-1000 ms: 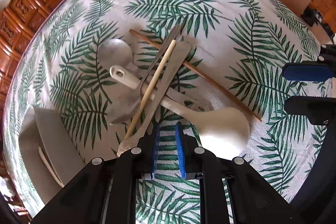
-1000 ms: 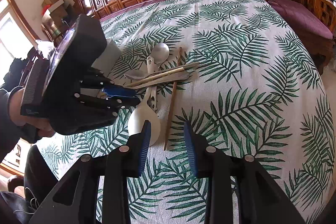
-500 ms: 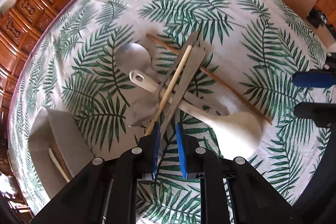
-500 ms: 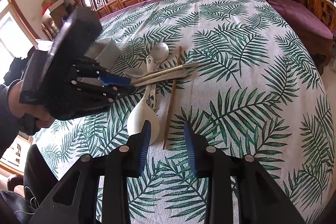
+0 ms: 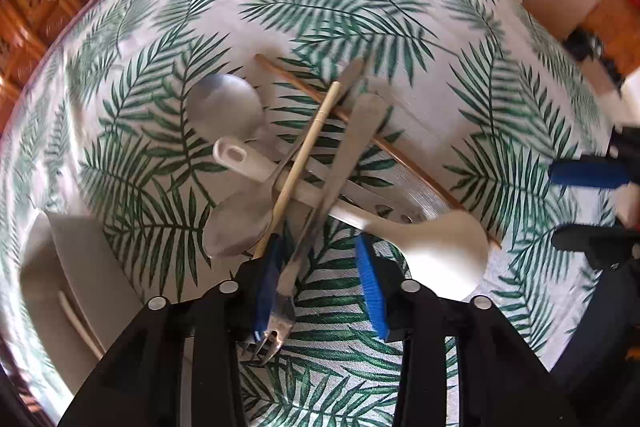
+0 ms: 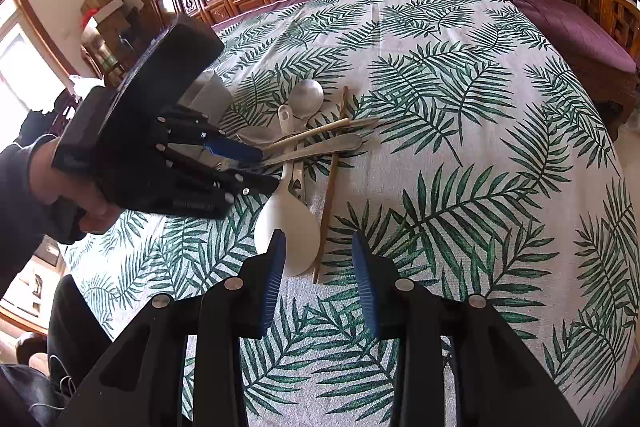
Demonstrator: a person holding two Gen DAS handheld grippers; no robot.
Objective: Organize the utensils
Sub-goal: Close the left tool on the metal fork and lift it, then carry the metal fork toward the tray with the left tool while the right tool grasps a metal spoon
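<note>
Your left gripper (image 5: pixel 318 259) is spread; the fork (image 5: pixel 340 171) lies between its fingers, tines lower centre. Your right gripper (image 6: pixel 320 259) is spread, just below the white rice paddle (image 6: pixel 288 223).

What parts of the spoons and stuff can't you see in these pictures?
- Fork prongs: left view, partly behind the left gripper finger.
- Tray: left view, cut by the edge; right view, behind the left gripper.
- White spoon bowl: right view, partly behind the right gripper.

left wrist view close above utensil pile (image 5: pixel 320 163); right wrist view farther, sharing it
</note>
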